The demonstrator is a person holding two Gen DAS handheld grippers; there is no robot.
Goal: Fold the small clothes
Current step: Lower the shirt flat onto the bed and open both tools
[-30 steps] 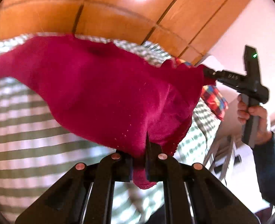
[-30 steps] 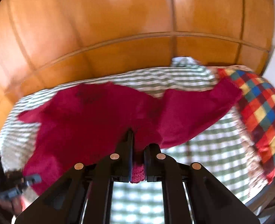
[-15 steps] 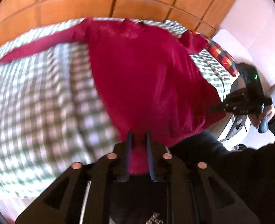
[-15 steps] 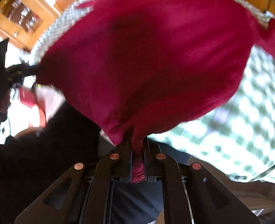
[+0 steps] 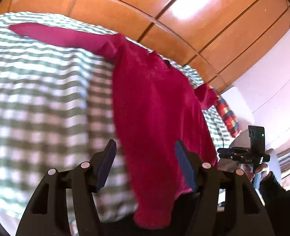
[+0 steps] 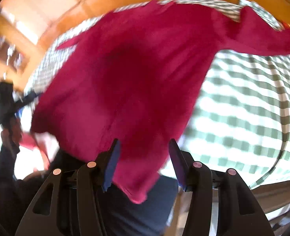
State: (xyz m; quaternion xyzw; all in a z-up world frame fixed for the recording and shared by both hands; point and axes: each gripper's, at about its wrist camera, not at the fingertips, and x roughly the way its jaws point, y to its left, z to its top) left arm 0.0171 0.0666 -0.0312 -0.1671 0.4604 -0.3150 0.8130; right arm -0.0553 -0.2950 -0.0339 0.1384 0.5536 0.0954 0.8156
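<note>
Left wrist view: the left gripper [image 5: 145, 157] has its jaws apart and opening; the red sweater [image 5: 156, 106] hangs between the blue pads [image 5: 106, 164] without being pressed by either.
Right wrist view: the right gripper [image 6: 143, 157] likewise stands apart and opening, with the sweater's hem [image 6: 137, 186] drooping loose between its fingers.
Change since a second ago: both grippers were pinched on the hem then, holding the sweater up and stretched between them; now both have let go and the cloth lies spread on the bed.
Change in the cloth: half a second ago it was still taut in the right gripper's closed jaws; now the edge hangs free over the bed's near side.
Sweater's place: on the green-and-white checked bedcover [image 5: 36, 98], its hem over the near edge, close to the person's dark clothing [image 6: 137, 214].
Long axis: runs from the hem near the grippers away toward the wooden wardrobe [image 5: 164, 9], neck at the far end.
Sleeves: one sleeve [image 5: 56, 34] stretches out to the left in the left wrist view, the other sleeve [image 5: 206, 96] points toward the multicoloured plaid cloth [image 5: 228, 116].
Other gripper seen: the right one [image 5: 243, 155] shows at the right of the left wrist view, held in a hand [image 5: 260, 172].
</note>
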